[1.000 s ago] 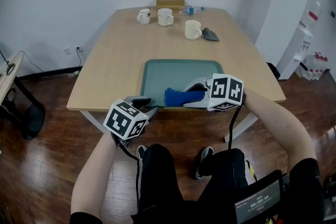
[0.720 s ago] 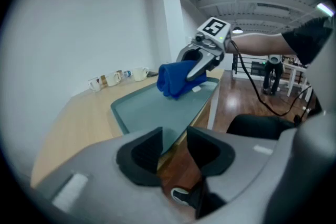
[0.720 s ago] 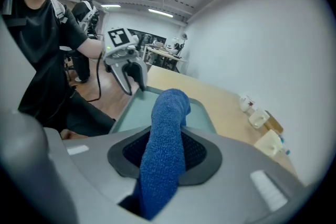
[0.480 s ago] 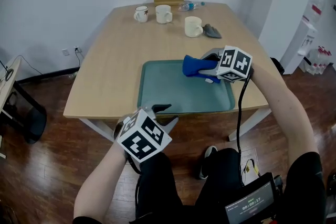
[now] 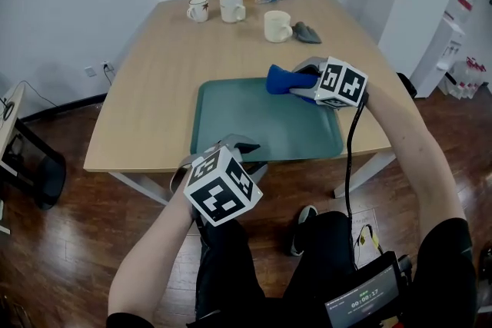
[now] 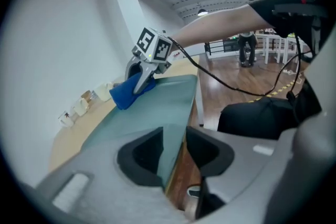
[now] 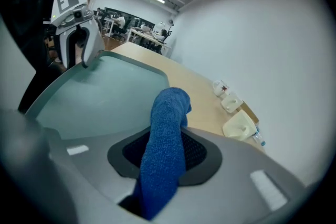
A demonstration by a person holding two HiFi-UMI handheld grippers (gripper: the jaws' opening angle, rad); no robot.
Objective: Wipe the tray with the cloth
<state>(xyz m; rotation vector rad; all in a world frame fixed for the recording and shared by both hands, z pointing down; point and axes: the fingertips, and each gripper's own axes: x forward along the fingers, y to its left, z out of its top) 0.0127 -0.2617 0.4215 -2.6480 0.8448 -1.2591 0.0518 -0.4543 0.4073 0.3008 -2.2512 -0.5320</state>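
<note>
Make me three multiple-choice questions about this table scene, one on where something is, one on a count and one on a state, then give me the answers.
1. Where is the blue cloth?
A. Over the far right corner of the tray
B. In the tray's near left corner
C. On the floor

2. How many white mugs stand on the table?
A. One
B. Three
C. Five

3. What state is the right gripper in?
A. Open and empty
B. Shut on the cloth
C. Shut on a mug

Answers:
1 A: the head view shows the cloth at the tray's far right corner.
2 B: two mugs stand side by side at the table's far end, with a third a little nearer.
3 B: the right gripper view shows the cloth pinched between its jaws.
</note>
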